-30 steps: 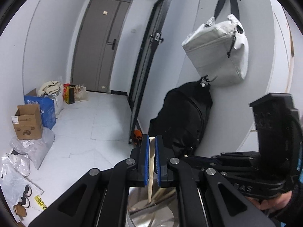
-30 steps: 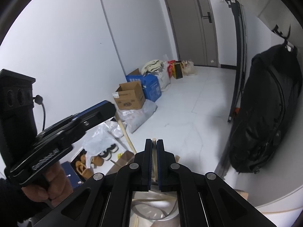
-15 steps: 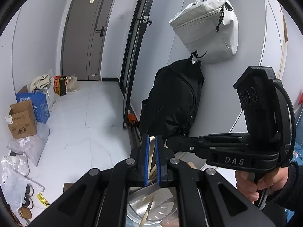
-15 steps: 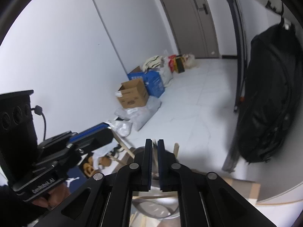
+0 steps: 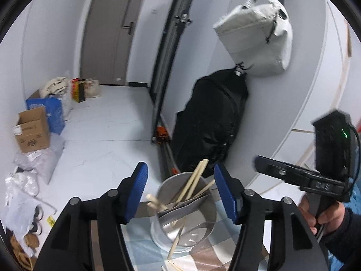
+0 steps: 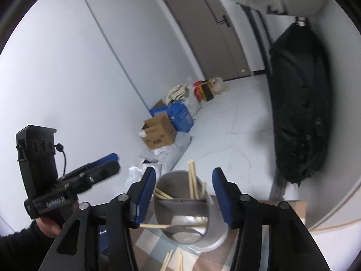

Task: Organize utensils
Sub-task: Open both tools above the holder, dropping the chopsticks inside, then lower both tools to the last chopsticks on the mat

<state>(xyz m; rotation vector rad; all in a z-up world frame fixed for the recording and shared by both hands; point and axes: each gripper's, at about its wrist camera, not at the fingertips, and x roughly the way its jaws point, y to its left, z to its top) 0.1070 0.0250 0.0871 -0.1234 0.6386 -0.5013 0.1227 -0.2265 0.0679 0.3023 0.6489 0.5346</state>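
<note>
The left gripper (image 5: pixel 180 192) has just been opening, and its jaws now stand released, nothing pressed between them; beyond and below the gap sits the metal holder (image 5: pixel 183 212) with wooden chopsticks (image 5: pixel 191 181) leaning in it. The right gripper (image 6: pixel 183 195) has likewise just spread its jaws (they grasp nothing), the same holder framed between them. More loose chopsticks (image 6: pixel 173 259) lie on the surface (image 6: pixel 149 239) just below the jaws.

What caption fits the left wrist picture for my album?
Left gripper, jaws just opened, above a metal utensil holder with wooden chopsticks inside.
</note>
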